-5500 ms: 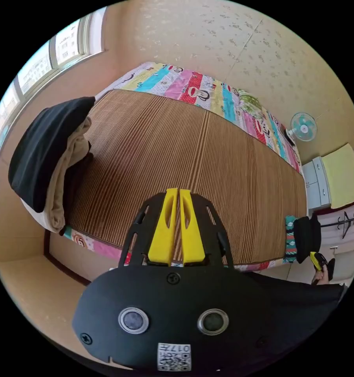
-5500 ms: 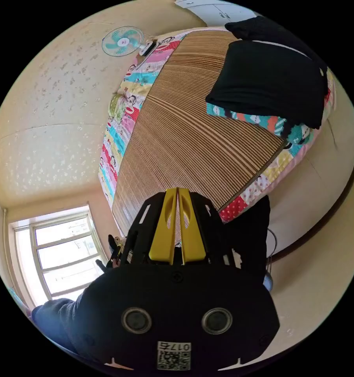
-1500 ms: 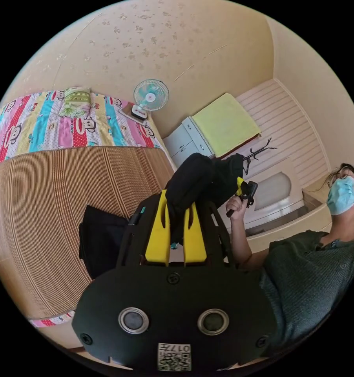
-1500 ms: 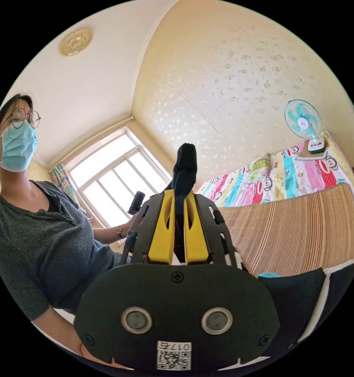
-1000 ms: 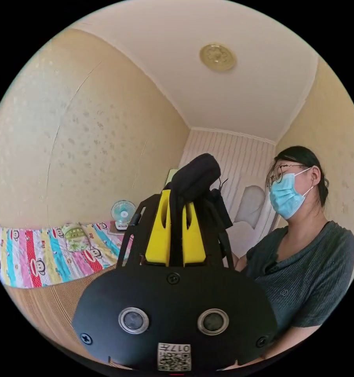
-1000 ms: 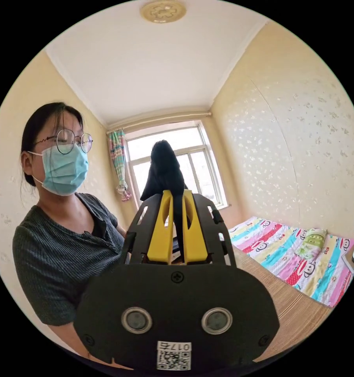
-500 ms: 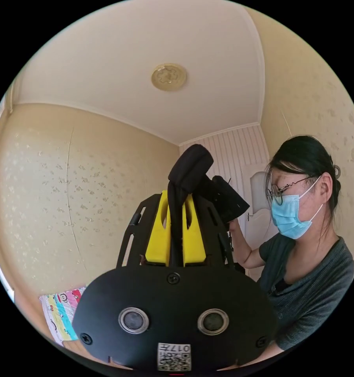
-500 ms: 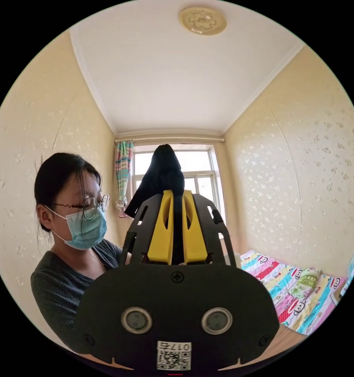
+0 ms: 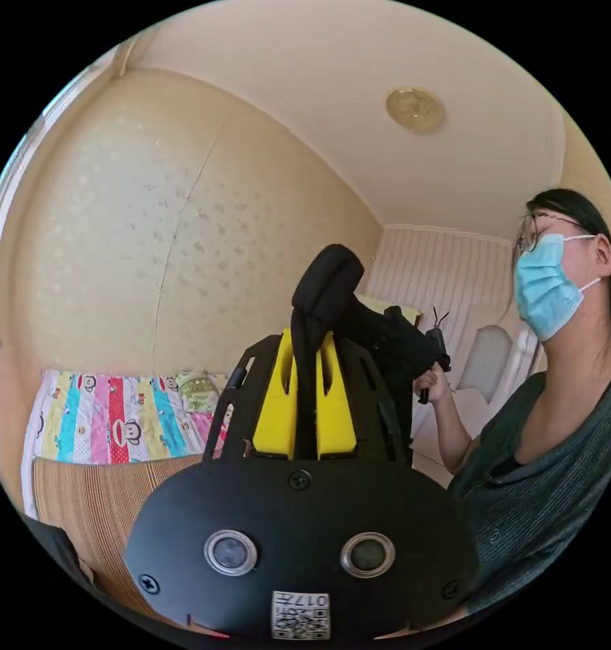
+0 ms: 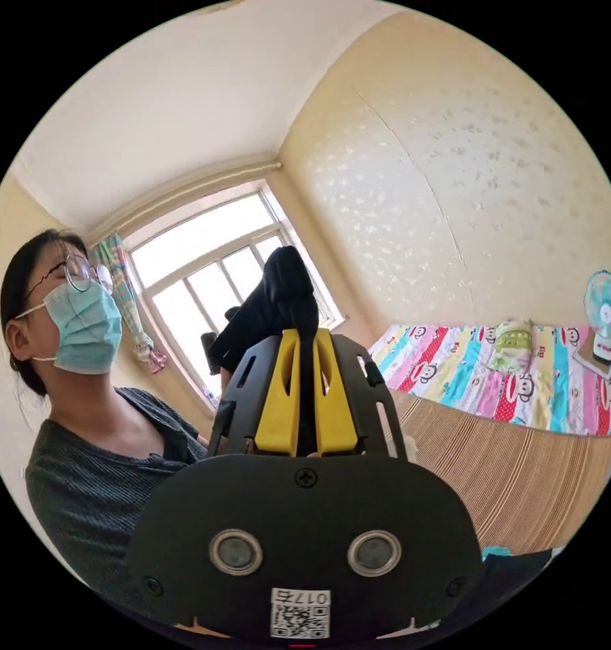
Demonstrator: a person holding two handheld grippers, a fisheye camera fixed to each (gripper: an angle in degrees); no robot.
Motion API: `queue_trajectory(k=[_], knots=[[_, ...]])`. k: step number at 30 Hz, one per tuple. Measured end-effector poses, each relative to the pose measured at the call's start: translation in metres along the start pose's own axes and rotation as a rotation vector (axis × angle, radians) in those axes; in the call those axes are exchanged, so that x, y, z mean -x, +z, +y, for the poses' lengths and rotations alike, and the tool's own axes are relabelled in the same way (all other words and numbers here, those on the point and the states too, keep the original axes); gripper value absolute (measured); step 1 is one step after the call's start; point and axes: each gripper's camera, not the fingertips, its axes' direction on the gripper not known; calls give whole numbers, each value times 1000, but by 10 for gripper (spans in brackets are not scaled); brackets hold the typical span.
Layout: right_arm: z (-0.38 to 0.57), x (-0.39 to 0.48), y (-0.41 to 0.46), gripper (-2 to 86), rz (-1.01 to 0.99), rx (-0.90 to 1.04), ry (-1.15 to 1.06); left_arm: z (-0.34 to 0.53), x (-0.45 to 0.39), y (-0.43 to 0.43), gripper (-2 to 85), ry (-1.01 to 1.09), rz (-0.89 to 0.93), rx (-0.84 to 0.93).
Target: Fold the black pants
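The left gripper (image 9: 305,345) had its yellow jaws squeezed tight on a bunch of the black pants (image 9: 326,284), in the middle of the frame. The right gripper (image 10: 304,345) pinched the same cloth (image 10: 278,298) just as tight. The pants were held up in the air, above the striped mat (image 10: 522,474) at lower right. To do this well, both grips should likely stay firm and pull apart, so the cloth hangs flat before it goes down. No boxes or baskets could be seen.
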Motion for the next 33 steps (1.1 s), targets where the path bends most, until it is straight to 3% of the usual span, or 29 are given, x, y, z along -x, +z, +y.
queue_trajectory(k=[2,4,6,9,11,13,18,22,28,33], knots=[[-22,-63,24,23,0,8,96,-21,66,53,42,-92,33,74],[-77,-150,66,23,147,32,153,-51,140,122,47,-173,5,144],[-122,-220,101,23,280,23,230,-85,232,221,64,-216,-178,244],[-159,-313,150,20,514,22,299,-86,327,292,57,-343,-498,388],[-150,-352,169,18,587,42,378,-60,366,301,52,-428,-535,414],[-108,-395,202,18,526,150,409,-16,392,303,52,-464,-477,436],[49,-469,267,27,529,567,458,207,437,278,70,-583,-465,782],[182,-505,308,39,439,866,566,335,461,226,83,-713,-512,1008],[255,-513,375,72,273,994,595,422,485,169,107,-813,-468,1115],[275,-540,385,54,239,944,747,447,501,176,106,-816,-302,1231]])
